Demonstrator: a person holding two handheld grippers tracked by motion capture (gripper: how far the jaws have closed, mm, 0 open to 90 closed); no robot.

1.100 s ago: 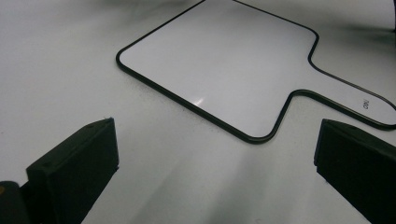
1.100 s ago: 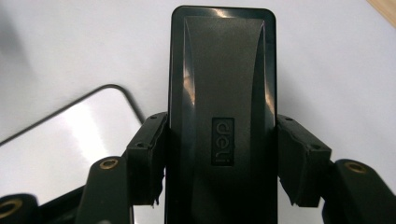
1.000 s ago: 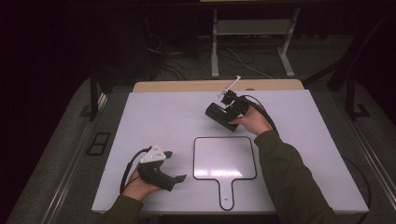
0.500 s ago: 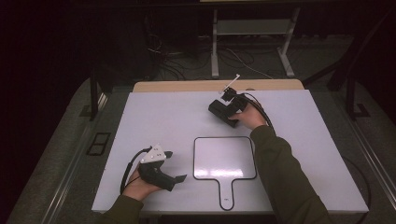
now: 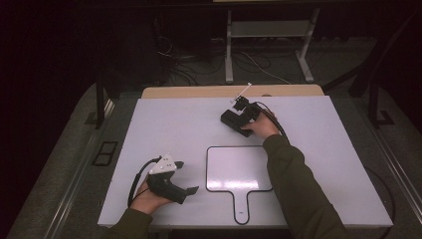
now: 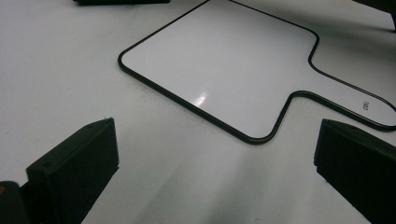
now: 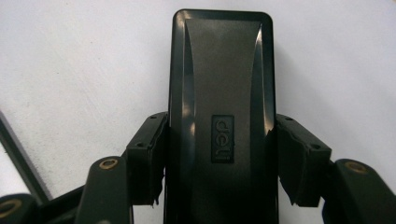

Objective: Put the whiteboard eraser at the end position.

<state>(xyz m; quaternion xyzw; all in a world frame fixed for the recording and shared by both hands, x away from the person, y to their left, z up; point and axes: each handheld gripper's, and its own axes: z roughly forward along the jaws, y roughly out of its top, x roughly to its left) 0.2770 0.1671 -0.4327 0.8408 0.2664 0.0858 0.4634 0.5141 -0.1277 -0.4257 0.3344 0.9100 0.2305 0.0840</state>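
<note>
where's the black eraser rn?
High view: the black eraser lies far right of centre on the white table, clamped in the right tool, beyond the small whiteboard.

Dim lab or studio, white table [image 5: 174, 124] (bare-topped), floor cables [image 5: 199, 64], metal stand legs [image 5: 268, 50]

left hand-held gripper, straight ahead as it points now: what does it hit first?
Likely the paddle-shaped whiteboard: it lies flat just ahead of the open left hand-held gripper, with bare table between. Depth is uncertain.
</note>
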